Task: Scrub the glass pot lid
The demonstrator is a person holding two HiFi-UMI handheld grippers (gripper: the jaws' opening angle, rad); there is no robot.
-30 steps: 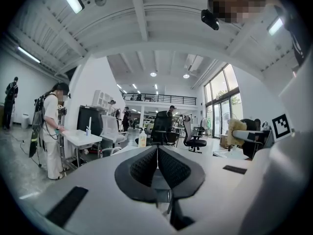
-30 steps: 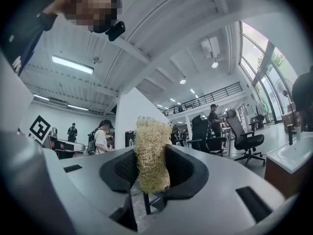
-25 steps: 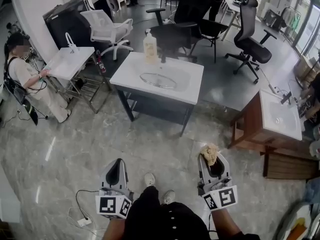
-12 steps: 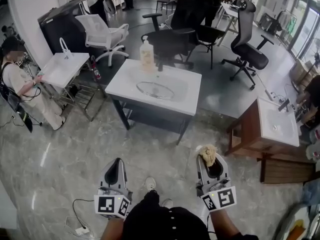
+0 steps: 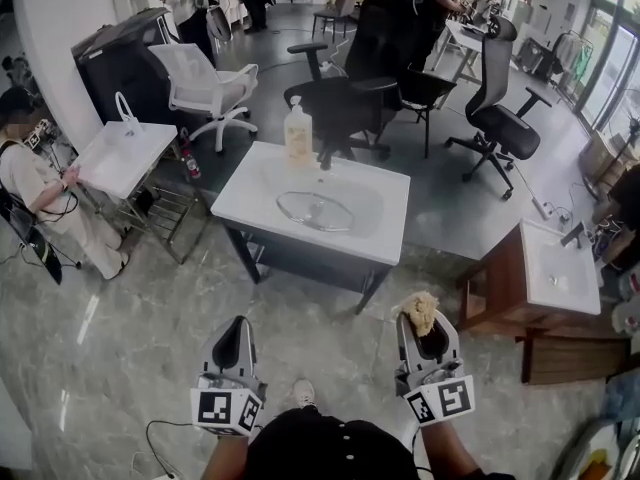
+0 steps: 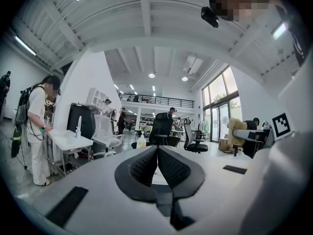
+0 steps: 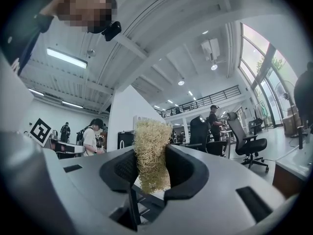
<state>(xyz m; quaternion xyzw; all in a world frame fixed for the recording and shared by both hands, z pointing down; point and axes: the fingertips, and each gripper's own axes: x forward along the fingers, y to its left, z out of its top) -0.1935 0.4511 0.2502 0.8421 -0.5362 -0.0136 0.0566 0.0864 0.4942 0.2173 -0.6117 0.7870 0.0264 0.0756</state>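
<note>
Right claw (image 5: pixel 424 326) is clamped on a tuft of straw-coloured scouring pad (image 7: pixel 150 151). The pad stands up between the two jaws and pokes out past their tips, pressed from both sides. Left claw (image 5: pixel 238 328) holds nothing: its jaws are drawn fully together, their ribbed faces meeting along one line with no gap. Both claws are held out in front of the person, low in the head view, over the pale stone floor (image 5: pixel 150 298).

The glass lid (image 5: pixel 314 211) lies flat in the shallow basin sunk in the middle of the white worktop (image 5: pixel 245 196), a little nearer the near edge than the far one. A soap bottle (image 5: pixel 298 133) stands at the far edge, just left of a dark tap (image 5: pixel 325 154). The worktop and the claws are well apart, with floor between them.

I judge the task barely begun. The scrubbing tool is in hand, so that much is ready. Neither claw touches the lid, though, and no suds or water can be made out on the glass from here. The real work is all left:
- closing the gap to the worktop;
- steadying the lid, most likely with the empty left claw;
- working the pad over the glass.

Whether soap is wanted first cannot be told.
</note>
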